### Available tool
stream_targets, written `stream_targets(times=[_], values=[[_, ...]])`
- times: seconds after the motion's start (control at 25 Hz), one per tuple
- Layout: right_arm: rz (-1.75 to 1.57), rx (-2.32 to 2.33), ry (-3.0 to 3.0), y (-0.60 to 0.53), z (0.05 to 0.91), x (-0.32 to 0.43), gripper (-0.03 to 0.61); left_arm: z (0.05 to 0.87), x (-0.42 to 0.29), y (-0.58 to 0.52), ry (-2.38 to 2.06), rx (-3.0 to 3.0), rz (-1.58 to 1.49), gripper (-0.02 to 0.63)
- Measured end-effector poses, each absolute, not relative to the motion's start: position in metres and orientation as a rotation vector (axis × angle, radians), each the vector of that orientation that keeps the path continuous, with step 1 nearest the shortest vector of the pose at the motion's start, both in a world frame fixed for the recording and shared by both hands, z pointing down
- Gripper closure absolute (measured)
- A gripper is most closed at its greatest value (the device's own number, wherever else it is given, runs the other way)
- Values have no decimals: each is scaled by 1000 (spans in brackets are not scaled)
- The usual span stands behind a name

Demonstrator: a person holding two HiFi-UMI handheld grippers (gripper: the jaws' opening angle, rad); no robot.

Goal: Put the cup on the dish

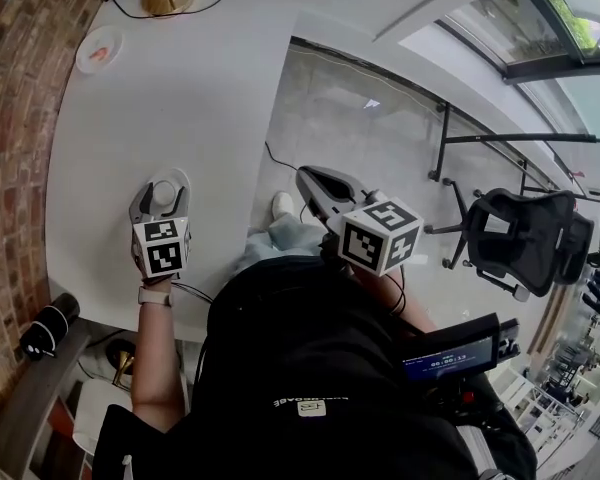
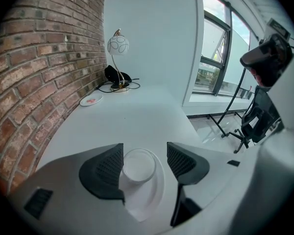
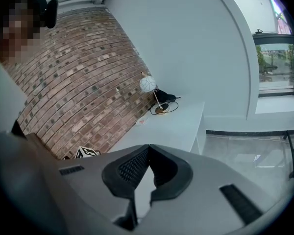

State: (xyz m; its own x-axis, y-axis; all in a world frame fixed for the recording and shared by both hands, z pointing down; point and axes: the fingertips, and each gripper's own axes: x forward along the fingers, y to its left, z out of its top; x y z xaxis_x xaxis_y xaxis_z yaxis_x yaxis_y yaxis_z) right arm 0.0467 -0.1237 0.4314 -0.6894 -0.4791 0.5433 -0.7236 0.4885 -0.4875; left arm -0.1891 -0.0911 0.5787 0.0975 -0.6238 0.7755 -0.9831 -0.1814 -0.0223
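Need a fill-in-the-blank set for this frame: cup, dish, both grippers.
1. The left gripper has the white cup between its jaws, which stand ____.
2. The right gripper has its jaws ____, with nothing between them.
3. The dish lies at the far end of the table, by the brick wall, near the ____.

Missing words: apart; shut; lamp

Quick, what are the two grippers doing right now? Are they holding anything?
Left hand-held gripper: open, with the cup standing between its jaws, not gripped.
Right hand-held gripper: closed, holding nothing.
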Motion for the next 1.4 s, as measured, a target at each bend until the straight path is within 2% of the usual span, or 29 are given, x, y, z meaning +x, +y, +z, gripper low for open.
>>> stream_targets(times=[0.84, 1.4], values=[[984, 679, -2547, -122, 421, -9, 575, 503, -213, -43, -1855, 1728, 737, 350], [924, 333, -2602, -110, 410, -54, 575, 480, -186, 9, -1935, 1598, 584, 351]])
